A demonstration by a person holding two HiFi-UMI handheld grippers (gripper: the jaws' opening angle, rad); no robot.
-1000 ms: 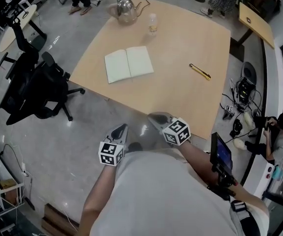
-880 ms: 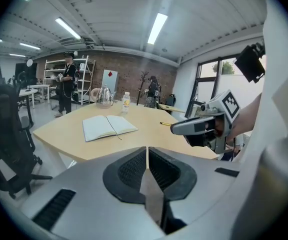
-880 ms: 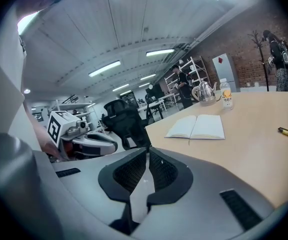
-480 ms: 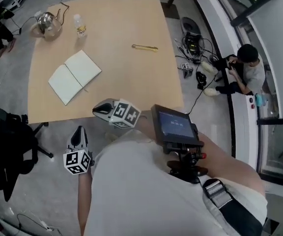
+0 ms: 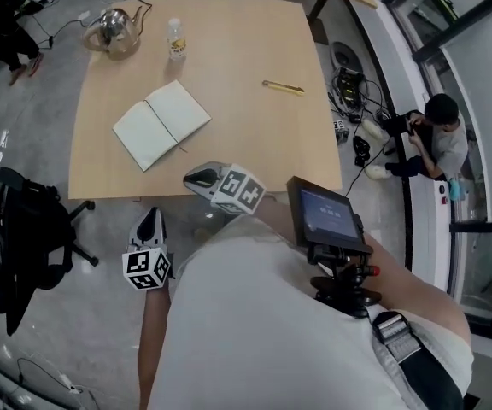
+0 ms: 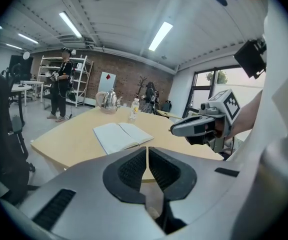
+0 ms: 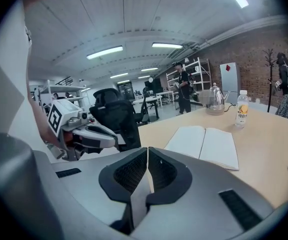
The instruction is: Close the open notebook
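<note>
Notebook (image 5: 161, 124) open on table (image 5: 254, 143), left gripper (image 5: 150, 221), right gripper (image 5: 197, 178) — jaws together, empty

The notebook (image 5: 161, 125) lies open and flat on the light wooden tabletop (image 5: 254, 58), both pages facing up. The pages are pale, nearly white, and no writing can be made out on them. A thin dark fold line divides the two pages, which look about equal in size. In the head view the notebook sits askew to the tabletop's edges, its fold running from upper left to lower right. It lies in the left half of the tabletop, nearer the near edge than the far one, and clear of both. In the right gripper view the notebook (image 7: 204, 145) shows its pages lying level, with nothing resting on them.
</note>
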